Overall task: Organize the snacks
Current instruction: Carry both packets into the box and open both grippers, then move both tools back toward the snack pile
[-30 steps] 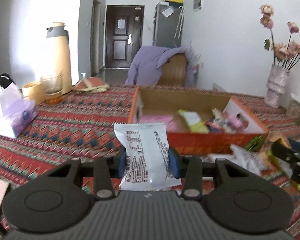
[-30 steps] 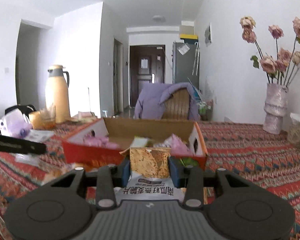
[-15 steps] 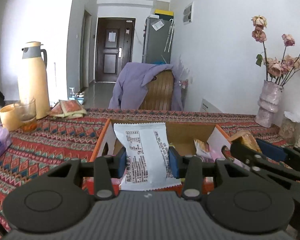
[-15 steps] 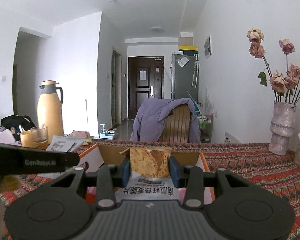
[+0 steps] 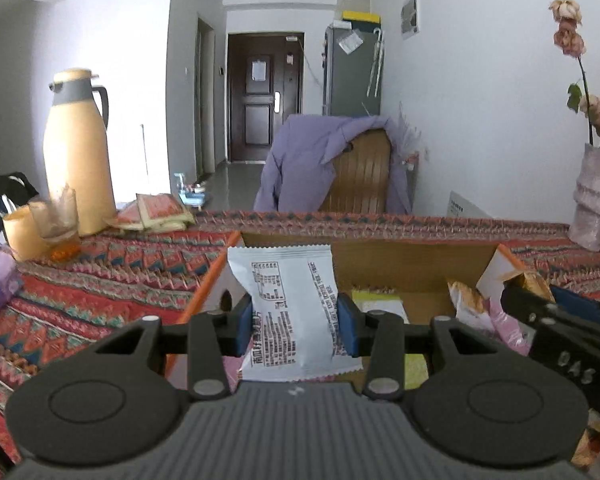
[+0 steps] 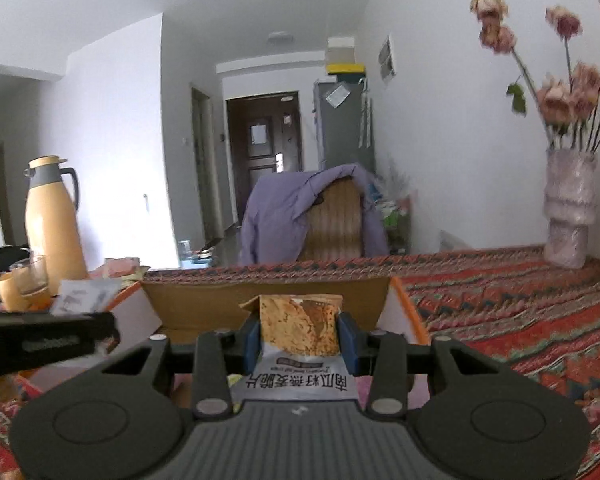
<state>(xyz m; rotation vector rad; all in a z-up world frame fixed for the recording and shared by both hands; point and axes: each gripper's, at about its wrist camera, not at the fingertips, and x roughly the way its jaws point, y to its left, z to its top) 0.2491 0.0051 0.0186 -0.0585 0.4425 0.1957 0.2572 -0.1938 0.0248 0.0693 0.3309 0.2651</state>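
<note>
Left gripper (image 5: pixel 296 330): jaws clenched on a white crimped snack packet with black print (image 5: pixel 290 312), each blue pad flat against a long side of the packet; the jaws stand only as far apart as the packet is wide.
White packet: upright, printed back facing the camera, held above the near left part of the open orange-sided cardboard box (image 5: pixel 384 264).
Right gripper (image 6: pixel 299 344): jaws clenched on a snack packet showing a browned cracker picture above a grey band with dark characters (image 6: pixel 300 336); blue pads press both its sides.
Cracker packet: upright, held over the near edge of the cardboard box (image 6: pixel 236 300), its top level with the box's far wall.
Box contents: a yellow packet (image 5: pixel 378 304), an orange-and-white packet (image 5: pixel 466 304) and a pink wrapper (image 5: pixel 508 330) lie inside, right of the white packet.
Counter: covered by a red patterned cloth (image 5: pixel 112 268); the box sits on it.
Left of the box: a tall beige thermos jug (image 5: pixel 78 152), a glass tumbler (image 5: pixel 56 220) just in front of it.
Right of the box: a pale vase of dried pink flowers (image 6: pixel 568 208), well apart.
Beyond the box: a wooden chair draped in a purple garment (image 5: pixel 332 164).
</note>
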